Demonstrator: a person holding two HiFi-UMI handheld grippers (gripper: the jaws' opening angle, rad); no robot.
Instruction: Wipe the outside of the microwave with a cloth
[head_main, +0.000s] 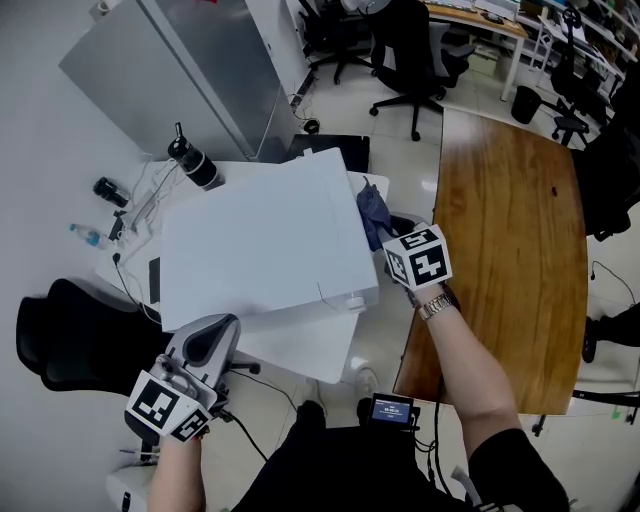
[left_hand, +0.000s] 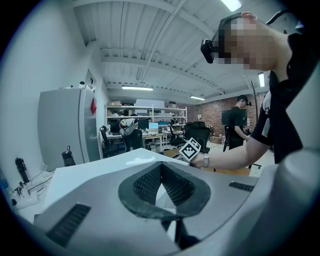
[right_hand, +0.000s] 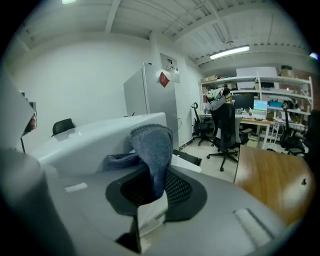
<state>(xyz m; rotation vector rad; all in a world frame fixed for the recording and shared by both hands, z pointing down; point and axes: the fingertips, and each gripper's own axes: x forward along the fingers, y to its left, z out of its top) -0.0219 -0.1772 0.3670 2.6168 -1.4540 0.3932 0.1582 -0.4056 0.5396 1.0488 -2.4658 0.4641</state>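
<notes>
The white microwave (head_main: 260, 240) stands on a white table (head_main: 300, 350), seen from above in the head view. A dark blue cloth (head_main: 374, 215) lies bunched against the microwave's right side, and my right gripper (head_main: 392, 240) is shut on it. In the right gripper view the cloth (right_hand: 152, 150) rises from between the jaws (right_hand: 155, 187) and drapes toward the microwave's side (right_hand: 95, 137). My left gripper (head_main: 212, 335) hovers by the microwave's near left corner. Its jaws (left_hand: 160, 167) meet at the tips with nothing between them, and the microwave's top (left_hand: 100, 172) lies just beyond.
A black bottle (head_main: 195, 162) stands behind the microwave, with cables and a small water bottle (head_main: 88, 236) to its left. A grey cabinet (head_main: 190, 60) is behind, a long wooden table (head_main: 510, 250) on the right, a black chair (head_main: 70, 335) at the left. Another person (left_hand: 240, 122) stands far off.
</notes>
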